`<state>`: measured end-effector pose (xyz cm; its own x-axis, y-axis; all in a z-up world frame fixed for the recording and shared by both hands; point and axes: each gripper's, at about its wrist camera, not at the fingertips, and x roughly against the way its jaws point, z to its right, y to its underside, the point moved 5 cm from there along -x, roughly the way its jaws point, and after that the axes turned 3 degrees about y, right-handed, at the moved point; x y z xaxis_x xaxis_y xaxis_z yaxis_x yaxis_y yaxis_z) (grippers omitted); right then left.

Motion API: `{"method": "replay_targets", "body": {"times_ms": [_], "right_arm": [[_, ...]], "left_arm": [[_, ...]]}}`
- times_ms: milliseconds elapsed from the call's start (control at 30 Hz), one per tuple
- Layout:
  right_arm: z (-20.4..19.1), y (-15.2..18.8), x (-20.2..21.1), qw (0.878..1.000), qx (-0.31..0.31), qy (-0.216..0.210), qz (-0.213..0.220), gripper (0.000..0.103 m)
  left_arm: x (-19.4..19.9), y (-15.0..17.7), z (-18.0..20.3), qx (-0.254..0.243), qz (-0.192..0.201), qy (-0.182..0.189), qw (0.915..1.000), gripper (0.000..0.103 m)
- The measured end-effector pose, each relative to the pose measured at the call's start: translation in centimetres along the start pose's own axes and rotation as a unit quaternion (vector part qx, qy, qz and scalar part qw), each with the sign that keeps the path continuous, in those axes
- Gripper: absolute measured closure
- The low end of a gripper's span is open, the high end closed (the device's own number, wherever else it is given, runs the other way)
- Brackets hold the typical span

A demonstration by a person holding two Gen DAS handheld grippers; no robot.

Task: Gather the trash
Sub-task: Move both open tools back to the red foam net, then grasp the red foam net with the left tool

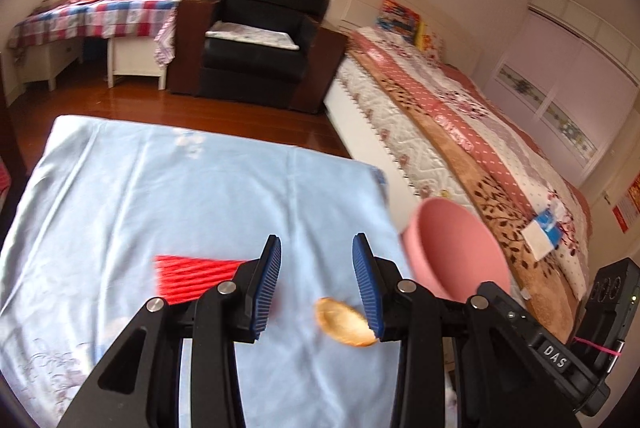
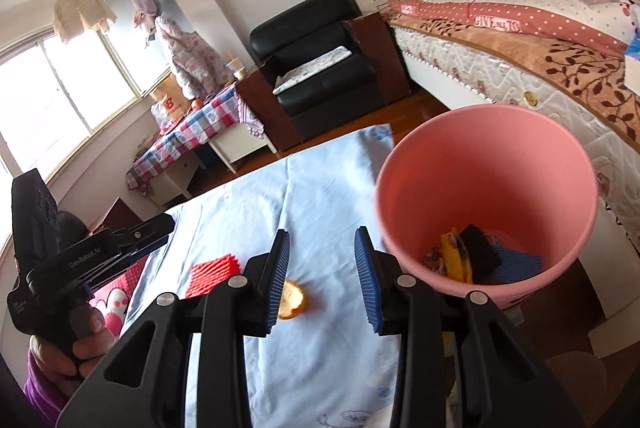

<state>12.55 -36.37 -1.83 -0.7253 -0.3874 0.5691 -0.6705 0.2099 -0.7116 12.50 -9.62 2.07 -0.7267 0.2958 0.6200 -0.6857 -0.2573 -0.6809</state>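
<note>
Nearest in my left wrist view is my left gripper (image 1: 316, 288), low in the centre of the frame, its blue ribbed pads spread apart with nothing pinched between them. Just under the right-hand pad, at lower centre, lies a round piece of orange peel (image 1: 345, 322) on the pale blue cloth (image 1: 160, 196); I cannot tell whether the pad touches it. To the left of the pads, partly behind the left finger, a red foam net sleeve (image 1: 192, 274) lies flat on the same cloth. At the right of the frame, just beyond the cloth's edge, the pink bin (image 1: 460, 252) shows tilted, its mouth turned toward me.

In my right wrist view, my right gripper (image 2: 322, 280) sits low in the centre, jaws likewise apart and empty. The peel shows just right of the left-hand pad, partly hidden by it, and the red sleeve is further left. At the far left of that frame a hand (image 2: 60, 348) grips the handle of the other gripper. The pink bin fills the right middle of the frame beside the right-hand finger, and at its bottom I see trash (image 2: 480, 260): yellow, black and blue pieces.

Further off, past the cloth, is reddish wood floor (image 1: 200, 108), then a black armchair (image 1: 260, 28) in the upper centre, a bed (image 1: 460, 116) with patterned quilts running along the right, and a checked table cover (image 1: 92, 16) under the window at the upper left.
</note>
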Motion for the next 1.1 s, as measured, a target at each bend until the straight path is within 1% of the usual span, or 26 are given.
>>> {"method": "replay_targets", "body": {"times_ms": [233, 333, 367, 433, 467, 533, 600, 667, 733, 833, 1033, 1100], "right_arm": [[-2.0, 1.6, -1.4, 0.999, 0.015, -0.017, -0.026, 0.068], [-2.5, 2.4, -2.0, 0.999, 0.022, -0.02, -0.039, 0.068], [-2.6, 2.6, -2.2, 0.999, 0.023, -0.021, -0.044, 0.068], [-2.8, 3.0, -2.4, 0.998, 0.025, -0.023, -0.049, 0.068], [-2.9, 3.2, -2.5, 0.998, 0.026, -0.023, -0.051, 0.068], [-2.9, 3.4, -2.7, 0.998, 0.027, -0.024, -0.054, 0.068], [-2.8, 3.3, -2.9, 0.998, 0.023, -0.026, -0.056, 0.068], [-2.8, 3.4, -2.9, 0.998, 0.022, -0.026, -0.057, 0.068], [-2.7, 3.5, -2.9, 0.998, 0.023, -0.025, -0.058, 0.068], [-2.4, 3.4, -3.1, 0.998, 0.02, -0.025, -0.06, 0.068], [-2.2, 3.6, -3.6, 0.997, 0.016, -0.028, -0.065, 0.068], [-2.3, 3.6, -3.7, 0.997, 0.019, -0.029, -0.066, 0.068]], "left_arm": [[1.4, 0.3, -5.7, 0.039, -0.004, -0.048, 0.9981, 0.067], [1.5, 0.7, -7.8, 0.072, -0.017, -0.064, 0.9952, 0.066], [1.5, 0.9, -8.2, 0.082, -0.022, -0.065, 0.9942, 0.064], [1.4, 1.8, -9.4, 0.123, -0.042, -0.062, 0.9896, 0.063], [1.4, 2.2, -9.6, 0.134, -0.049, -0.058, 0.9881, 0.062], [1.1, 3.0, -10.0, 0.157, -0.069, -0.045, 0.9841, 0.058], [0.3, 3.7, -9.9, 0.174, -0.082, -0.04, 0.9805, 0.051], [-0.5, 4.5, -10.5, 0.203, -0.095, -0.047, 0.9735, 0.048], [-1.3, 5.0, -10.9, 0.227, -0.11, -0.047, 0.9665, 0.047], [-2.3, 5.6, -11.1, 0.25, -0.124, -0.051, 0.9591, 0.047], [-4.1, 5.4, -11.3, 0.264, -0.128, -0.075, 0.9529, 0.047], [-4.7, 5.5, -11.4, 0.271, -0.133, -0.078, 0.9501, 0.047]]}}
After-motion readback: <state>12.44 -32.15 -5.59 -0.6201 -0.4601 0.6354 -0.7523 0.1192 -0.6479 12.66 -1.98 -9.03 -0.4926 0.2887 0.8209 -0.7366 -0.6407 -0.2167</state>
